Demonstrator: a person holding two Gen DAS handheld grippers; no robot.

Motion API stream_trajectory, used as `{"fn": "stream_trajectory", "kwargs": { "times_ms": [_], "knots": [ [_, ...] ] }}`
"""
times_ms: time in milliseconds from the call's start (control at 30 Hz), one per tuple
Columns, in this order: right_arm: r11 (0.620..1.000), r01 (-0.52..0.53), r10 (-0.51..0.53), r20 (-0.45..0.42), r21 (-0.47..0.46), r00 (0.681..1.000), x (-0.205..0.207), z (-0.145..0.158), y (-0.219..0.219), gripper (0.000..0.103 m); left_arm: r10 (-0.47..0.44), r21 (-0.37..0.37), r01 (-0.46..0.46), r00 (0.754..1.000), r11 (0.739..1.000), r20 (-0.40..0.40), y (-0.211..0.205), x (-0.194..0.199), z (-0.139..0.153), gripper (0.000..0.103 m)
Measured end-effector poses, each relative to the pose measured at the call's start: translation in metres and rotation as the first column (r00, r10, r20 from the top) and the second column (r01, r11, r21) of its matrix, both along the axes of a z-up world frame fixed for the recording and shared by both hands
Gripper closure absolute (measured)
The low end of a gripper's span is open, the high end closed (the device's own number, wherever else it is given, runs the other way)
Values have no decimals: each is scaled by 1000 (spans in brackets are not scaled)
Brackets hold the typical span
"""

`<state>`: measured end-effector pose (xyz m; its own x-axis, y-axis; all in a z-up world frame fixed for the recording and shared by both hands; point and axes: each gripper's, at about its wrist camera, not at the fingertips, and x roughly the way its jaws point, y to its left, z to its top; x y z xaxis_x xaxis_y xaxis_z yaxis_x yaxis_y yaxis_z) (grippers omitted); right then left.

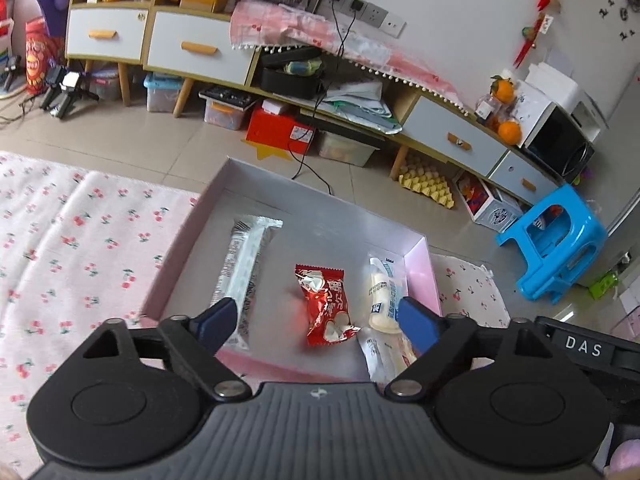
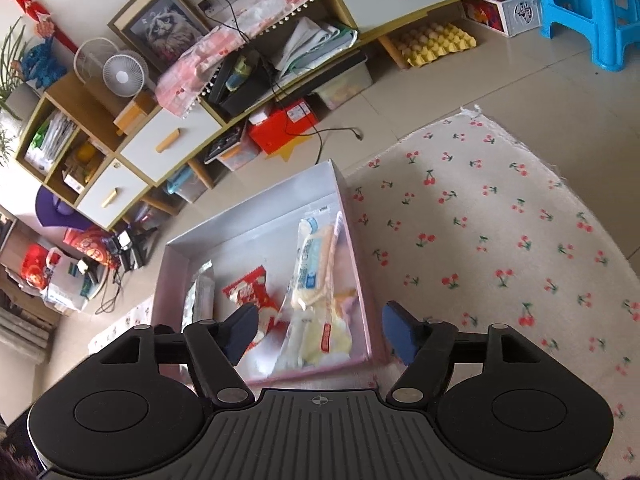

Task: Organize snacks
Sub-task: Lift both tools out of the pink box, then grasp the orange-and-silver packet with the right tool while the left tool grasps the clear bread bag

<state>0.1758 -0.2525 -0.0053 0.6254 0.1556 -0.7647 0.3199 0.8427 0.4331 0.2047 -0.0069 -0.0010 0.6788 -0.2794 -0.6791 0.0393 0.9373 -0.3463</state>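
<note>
Here both grippers hover open over box (image 1: 418,276).

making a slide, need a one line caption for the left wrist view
Open left gripper above a shallow pink cardboard box holding a red candy wrapper and silver foil bar.

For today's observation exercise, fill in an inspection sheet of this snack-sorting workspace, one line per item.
Surface: cherry-print cloth, partly on tiled floor.
Job's things: pink box holding silver packet, red candy, clear packs.
Clutter: nothing seen on the cloth.
Grippers: left gripper and right gripper open, empty.
Cables: black cable trailing to the floor.
Surroundings: cabinet, blue stool.
</note>
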Motion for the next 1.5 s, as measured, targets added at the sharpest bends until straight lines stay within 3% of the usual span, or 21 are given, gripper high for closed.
{"fn": "stream_trajectory", "kwargs": {
  "times_ms": [267,733,933,1067,1267,1500],
  "knots": [
    [999,-23,23,-17,-31,1000,-35,21,9,22,3,39,-2,1000,999,-19,9,-26,14,1],
    [996,-75,70,-89,-53,994,-84,24,25,16,-34,111,43,996,993,-78,21,-66,11,1],
    [991,-117,110,-112,-60,988,-97,12,36,16,-40,156,48,998,987,-55,28,-83,-3,1],
    [988,-137,127,-133,-72,983,-102,8,41,16,-45,158,58,995,986,-85,36,-87,-9,1],
    [985,-147,133,-142,-94,981,-109,7,42,16,-5,65,12,993,998,-117,56,-92,-11,1],
    [979,-163,136,-197,-123,971,-110,-4,41,16,12,107,4,990,994,-142,70,-90,-16,1]
  ]
}}
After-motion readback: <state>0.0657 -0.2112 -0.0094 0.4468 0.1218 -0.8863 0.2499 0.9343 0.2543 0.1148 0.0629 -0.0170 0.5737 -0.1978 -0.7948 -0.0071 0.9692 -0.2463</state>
